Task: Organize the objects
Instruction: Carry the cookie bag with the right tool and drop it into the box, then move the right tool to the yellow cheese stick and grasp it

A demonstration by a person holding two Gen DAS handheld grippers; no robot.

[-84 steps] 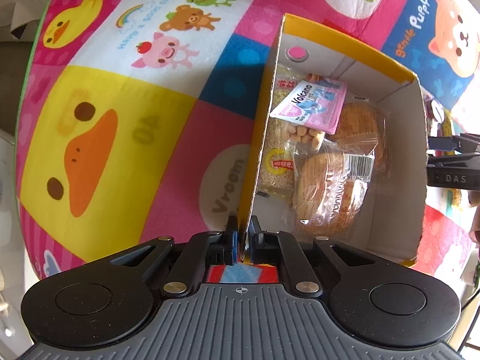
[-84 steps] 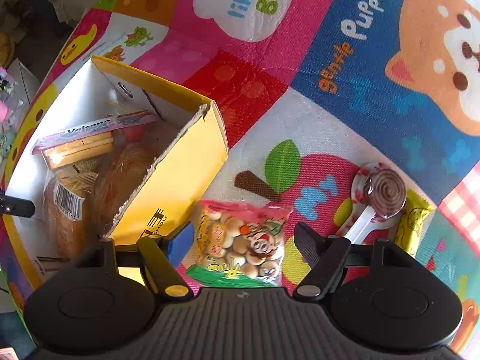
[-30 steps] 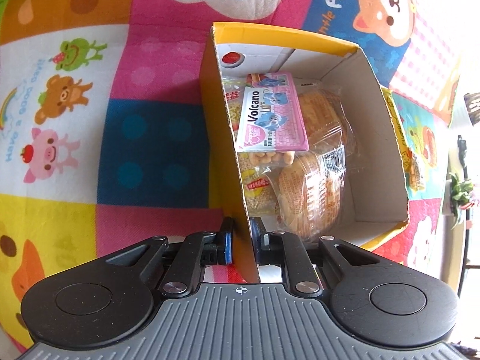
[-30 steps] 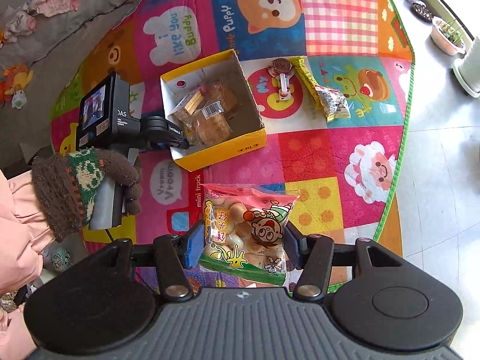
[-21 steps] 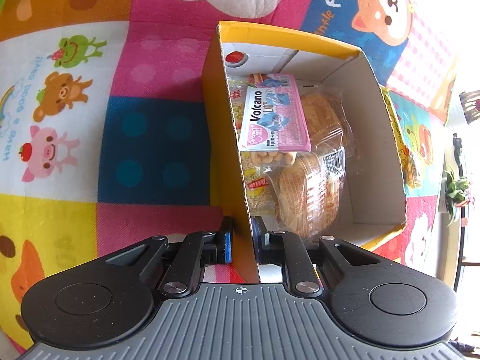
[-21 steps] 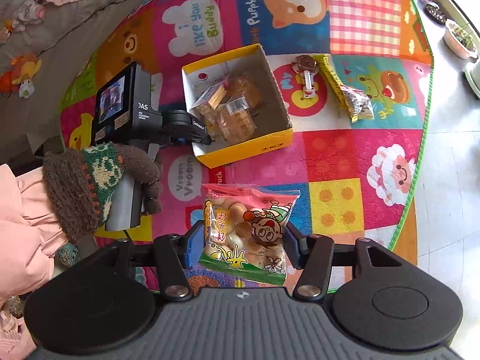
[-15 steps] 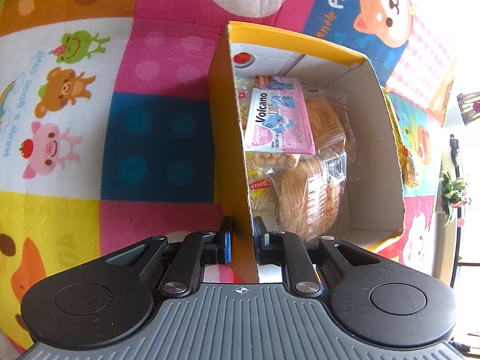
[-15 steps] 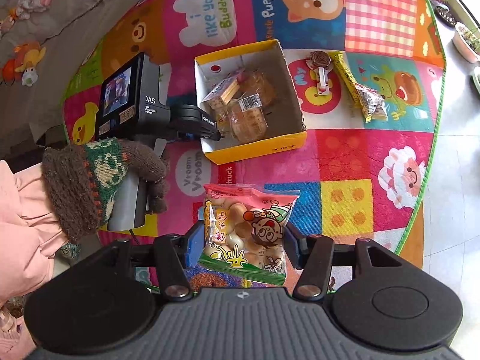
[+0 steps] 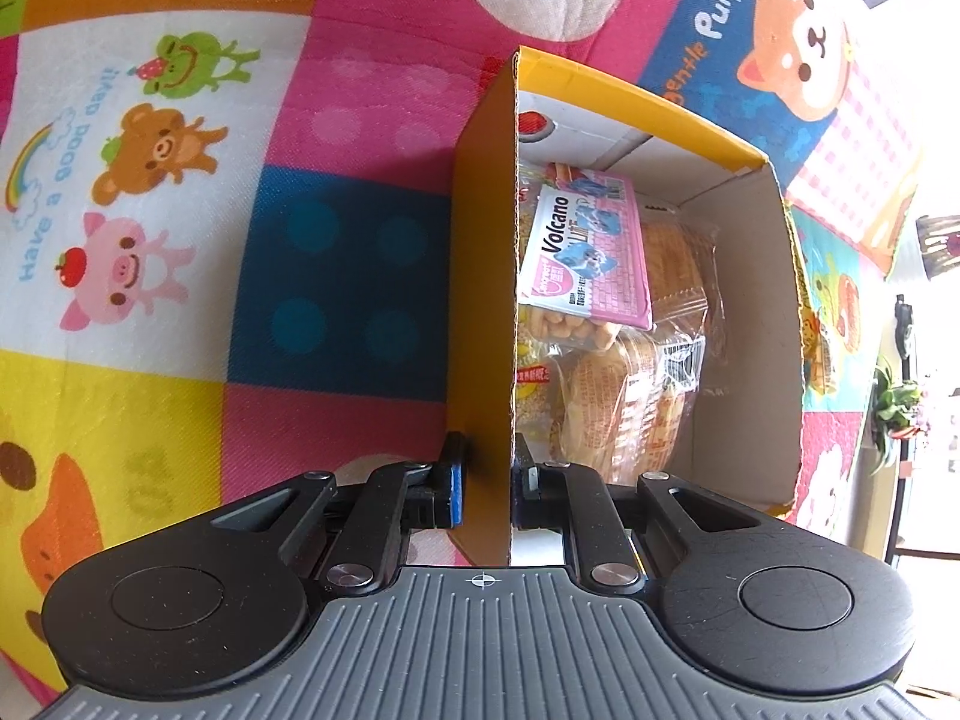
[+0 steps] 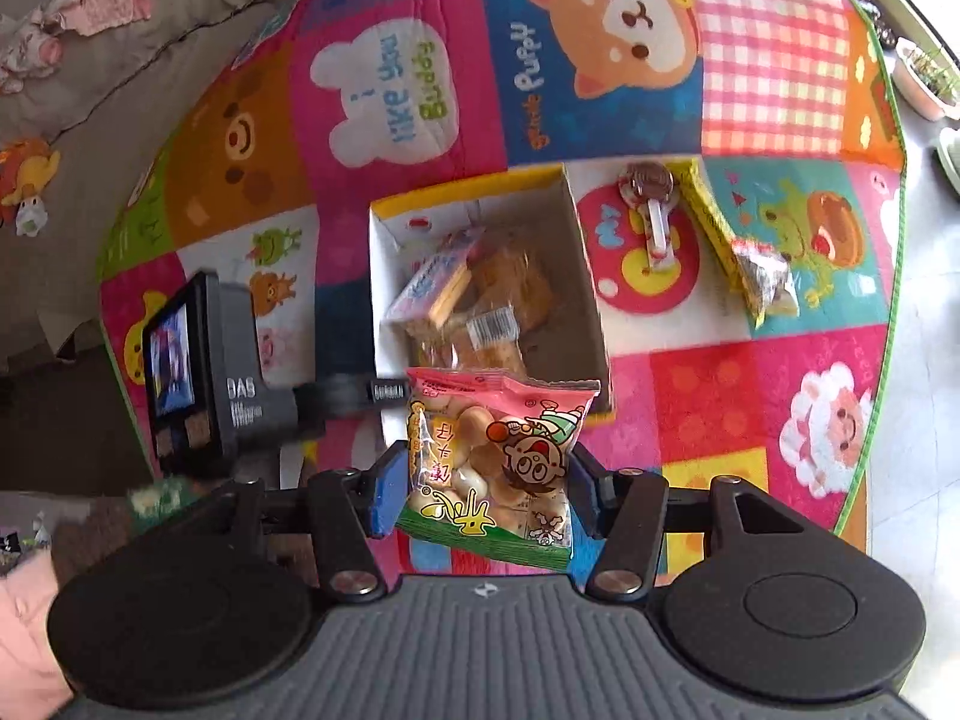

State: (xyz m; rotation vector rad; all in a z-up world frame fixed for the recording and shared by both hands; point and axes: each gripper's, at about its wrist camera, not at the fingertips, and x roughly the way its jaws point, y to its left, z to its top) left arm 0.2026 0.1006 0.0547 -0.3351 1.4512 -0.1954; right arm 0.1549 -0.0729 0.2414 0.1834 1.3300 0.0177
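A yellow cardboard box (image 9: 486, 300) stands on the play mat and holds a pink Volcano packet (image 9: 591, 252) and wrapped pastries (image 9: 624, 414). My left gripper (image 9: 486, 486) is shut on the box's left wall near its front corner. My right gripper (image 10: 480, 483) is shut on a bag of round biscuits (image 10: 492, 462) and holds it high above the mat, just in front of the box (image 10: 591, 300). The left gripper (image 10: 336, 396) also shows in the right wrist view, at the box's left wall.
A lollipop (image 10: 651, 198) and a yellow snack bar (image 10: 717, 228) with a crumpled wrapper (image 10: 762, 279) lie on the mat right of the box. Bare floor lies beyond the mat's right edge, with plant pots (image 10: 924, 78) far right.
My right gripper has moved in closer to the box with the biscuit bag. My left gripper keeps its hold on the box wall, and the box has turned slightly.
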